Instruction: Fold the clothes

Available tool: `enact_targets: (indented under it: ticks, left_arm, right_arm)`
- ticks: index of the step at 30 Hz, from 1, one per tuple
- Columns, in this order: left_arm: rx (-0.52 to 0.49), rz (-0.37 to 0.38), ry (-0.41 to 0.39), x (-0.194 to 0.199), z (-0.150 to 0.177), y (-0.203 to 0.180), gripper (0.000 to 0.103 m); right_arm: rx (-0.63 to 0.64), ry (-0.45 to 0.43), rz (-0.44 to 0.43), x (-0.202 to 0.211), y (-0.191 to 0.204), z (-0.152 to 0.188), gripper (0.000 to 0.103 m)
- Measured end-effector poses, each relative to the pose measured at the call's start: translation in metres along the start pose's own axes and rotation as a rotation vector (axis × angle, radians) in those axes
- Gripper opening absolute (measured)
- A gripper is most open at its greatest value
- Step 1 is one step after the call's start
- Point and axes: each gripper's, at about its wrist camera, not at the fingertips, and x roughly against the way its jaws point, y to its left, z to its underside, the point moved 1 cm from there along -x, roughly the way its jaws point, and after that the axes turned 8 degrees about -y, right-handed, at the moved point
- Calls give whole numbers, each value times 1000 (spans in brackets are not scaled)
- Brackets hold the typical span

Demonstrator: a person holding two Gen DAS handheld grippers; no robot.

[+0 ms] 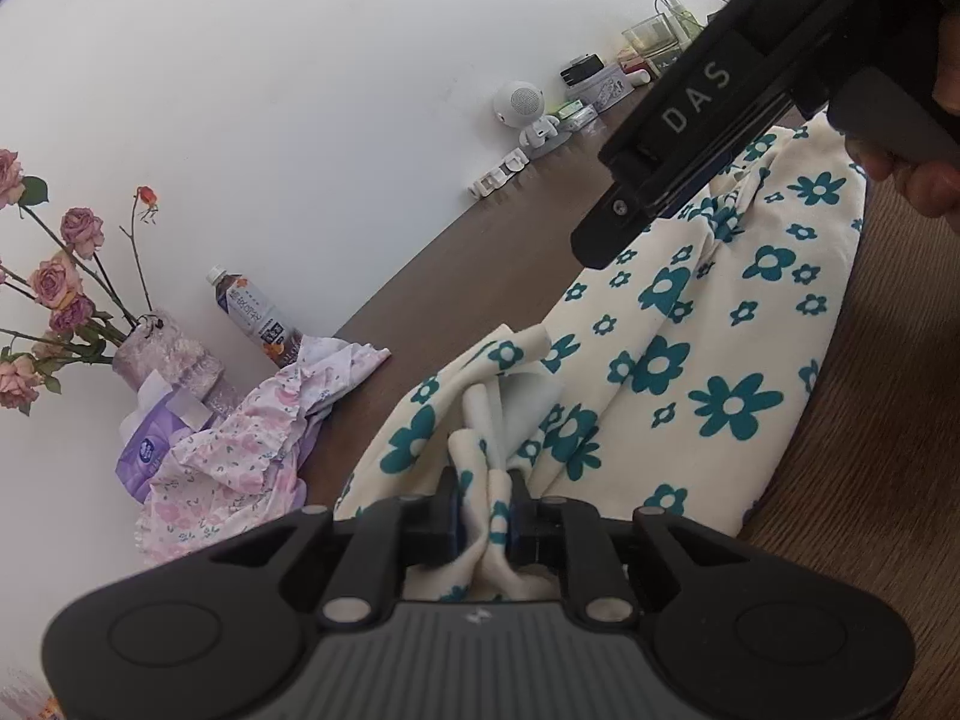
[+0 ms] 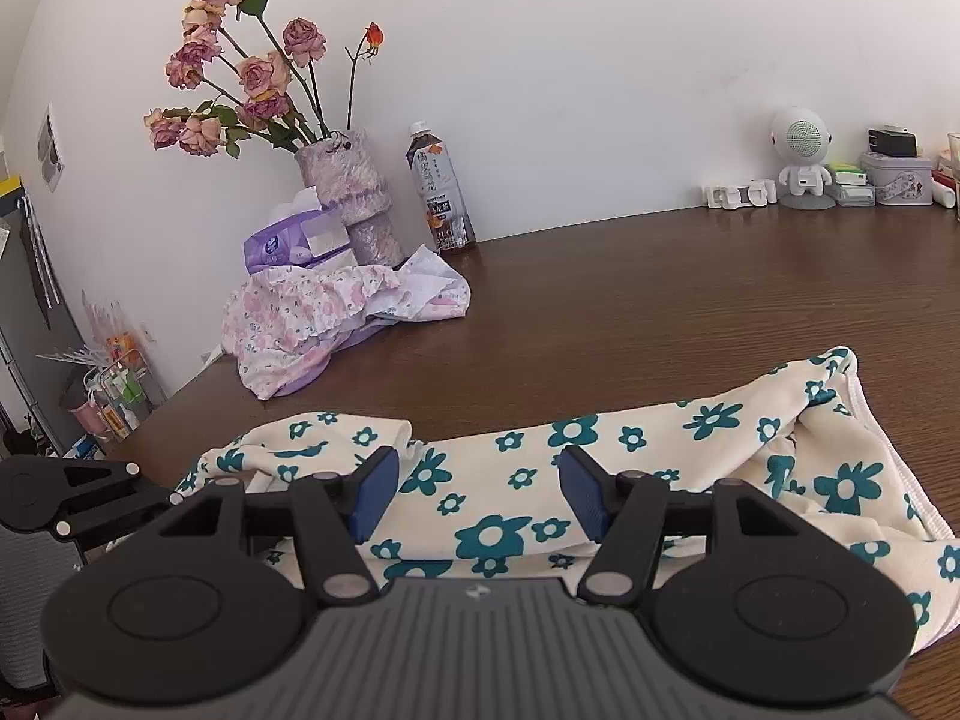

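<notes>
Dark wood-grain counter (image 2: 660, 300) running along the white wall, and plenty sitting on it. Take the mottled lilac vase (image 2: 360, 198) of dried roses as the mark: a purple tissue pack (image 2: 288, 246) leans just beside it, a drink bottle (image 2: 438, 192) stands on its other side, and a crumpled pink floral garment (image 2: 324, 318) is heaped in front. Well away from the vase, cream cloth with teal flowers (image 2: 660, 480) sprawls at the near edge. Far along the wall from the vase: a small white robot figure (image 2: 804, 156), a tin (image 2: 900, 180).
</notes>
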Motion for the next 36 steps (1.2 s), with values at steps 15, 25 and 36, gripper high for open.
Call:
enact_targets:
  ticks: [15, 25, 36]
  left_arm:
    - [358, 215, -139, 74, 6, 57, 59]
    - [601, 125, -51, 58, 46, 136, 59]
    - [950, 307, 98, -26, 92, 156, 34]
  right_arm:
    - [-49, 21, -42, -2, 4, -7, 63]
    - [-133, 149, -145, -42, 28, -13, 59]
    - [-93, 294, -202, -92, 51, -6, 14]
